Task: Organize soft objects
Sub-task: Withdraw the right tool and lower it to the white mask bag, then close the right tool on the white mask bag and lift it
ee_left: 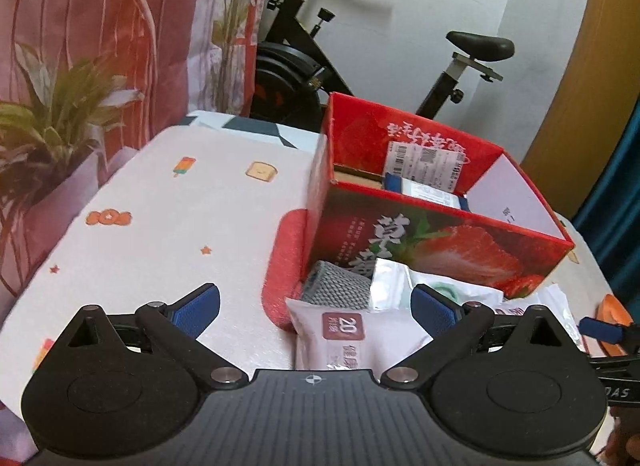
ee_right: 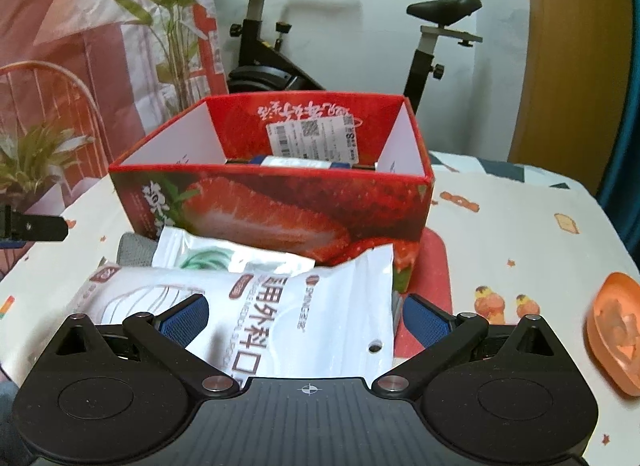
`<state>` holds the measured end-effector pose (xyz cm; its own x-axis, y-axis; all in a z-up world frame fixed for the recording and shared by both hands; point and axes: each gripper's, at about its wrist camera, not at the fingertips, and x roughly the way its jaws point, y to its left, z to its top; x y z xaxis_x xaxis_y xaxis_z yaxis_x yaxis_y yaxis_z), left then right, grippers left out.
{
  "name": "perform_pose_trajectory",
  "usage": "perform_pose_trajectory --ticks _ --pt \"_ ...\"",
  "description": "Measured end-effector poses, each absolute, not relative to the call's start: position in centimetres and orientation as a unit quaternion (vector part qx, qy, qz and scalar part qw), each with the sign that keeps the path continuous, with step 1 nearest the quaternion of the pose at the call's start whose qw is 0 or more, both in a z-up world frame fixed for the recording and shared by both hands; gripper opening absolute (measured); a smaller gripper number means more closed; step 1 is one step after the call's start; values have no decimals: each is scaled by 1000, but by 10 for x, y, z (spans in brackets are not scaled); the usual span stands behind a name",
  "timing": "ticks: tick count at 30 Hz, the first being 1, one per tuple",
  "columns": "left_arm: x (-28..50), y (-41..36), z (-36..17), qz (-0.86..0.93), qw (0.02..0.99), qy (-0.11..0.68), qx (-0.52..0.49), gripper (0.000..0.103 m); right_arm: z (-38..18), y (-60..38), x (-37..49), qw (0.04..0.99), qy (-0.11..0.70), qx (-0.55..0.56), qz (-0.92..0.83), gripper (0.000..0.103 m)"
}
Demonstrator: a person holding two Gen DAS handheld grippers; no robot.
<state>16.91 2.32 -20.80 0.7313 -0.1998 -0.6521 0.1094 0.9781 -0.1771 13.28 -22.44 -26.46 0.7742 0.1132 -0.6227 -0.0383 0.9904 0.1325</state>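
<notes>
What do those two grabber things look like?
Both look the same. The left gripper and the right gripper each have a ribbed dark grey body with a small white crosshair mark, rounded black side plates, black link arms with silver pins, and two fingers faced with blue textured pads.

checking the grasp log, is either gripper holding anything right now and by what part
Nothing is held. The left gripper and right gripper both stand open over the white mask packs in front of the red strawberry box.
</notes>
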Motion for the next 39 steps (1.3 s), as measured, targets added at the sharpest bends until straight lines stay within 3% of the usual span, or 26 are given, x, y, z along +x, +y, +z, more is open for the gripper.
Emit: perform_pose_trajectory --ticks 3,11,19,39 --pt "166 21 -214 -93 924 363 -71 99 -269 -223 131 939 336 54 43 103" --pt "161 22 -237 -117 908 392 -88 77 -274 -219 127 939 335 55 54 102" --pt "158 20 -261 -130 893 419 -98 73 -287 -216 131 931 352 63 68 96" --pt "160 48 -277 -114 876 430 -186 72 -294 -214 133 930 352 55 88 92"
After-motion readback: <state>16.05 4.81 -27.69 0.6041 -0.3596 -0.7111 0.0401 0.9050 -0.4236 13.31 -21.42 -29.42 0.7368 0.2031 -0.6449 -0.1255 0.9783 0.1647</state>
